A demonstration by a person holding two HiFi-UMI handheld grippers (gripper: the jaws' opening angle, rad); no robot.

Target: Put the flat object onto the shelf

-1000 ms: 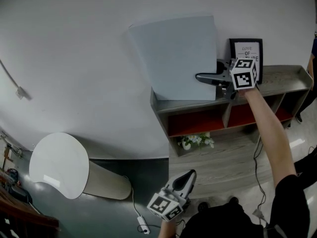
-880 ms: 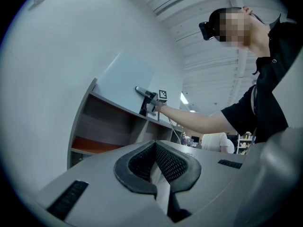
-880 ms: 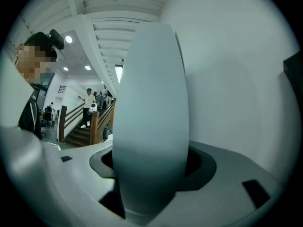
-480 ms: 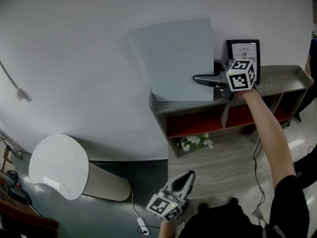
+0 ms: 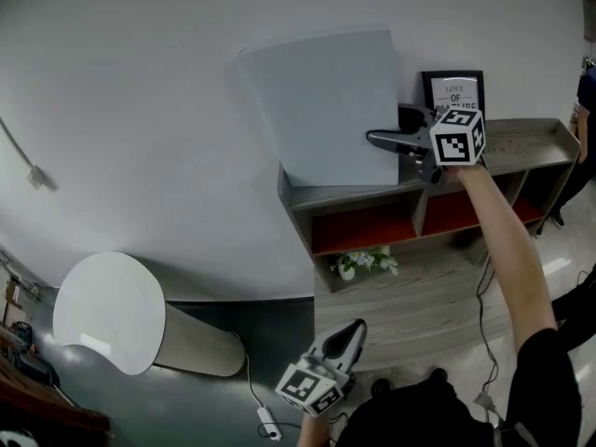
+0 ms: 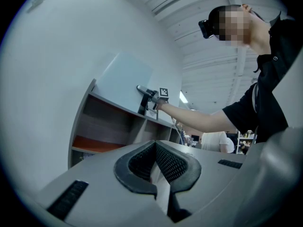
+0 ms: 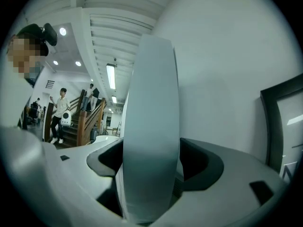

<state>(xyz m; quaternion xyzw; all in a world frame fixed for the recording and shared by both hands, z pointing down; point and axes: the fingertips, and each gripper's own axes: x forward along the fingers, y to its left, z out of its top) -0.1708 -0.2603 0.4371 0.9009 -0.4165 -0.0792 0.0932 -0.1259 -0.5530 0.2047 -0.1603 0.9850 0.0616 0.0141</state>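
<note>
Clearance matters: the flat object [image 5: 326,105] stands upright on the shelf [image 5: 521,152] against the wall. Its right edge is between the jaws of the right tool [image 5: 386,138], which have just been opening and stand free of it. The left tool [image 5: 354,331], jaws together, hangs far below.

Shelf top [image 5: 533,142]: bare plank at 3 o'clock of the frame [image 5: 453,89], open from above.
Back wall: board [image 5: 321,101] leans there, filling the shelf's left half; frame just beside it at 3 o'clock.
Right gripper [image 5: 384,136]: jaws, just opening, straddle the board's right edge, slack either side.
Lower level: flowers [image 5: 365,262] at the board's 6 o'clock.
</note>
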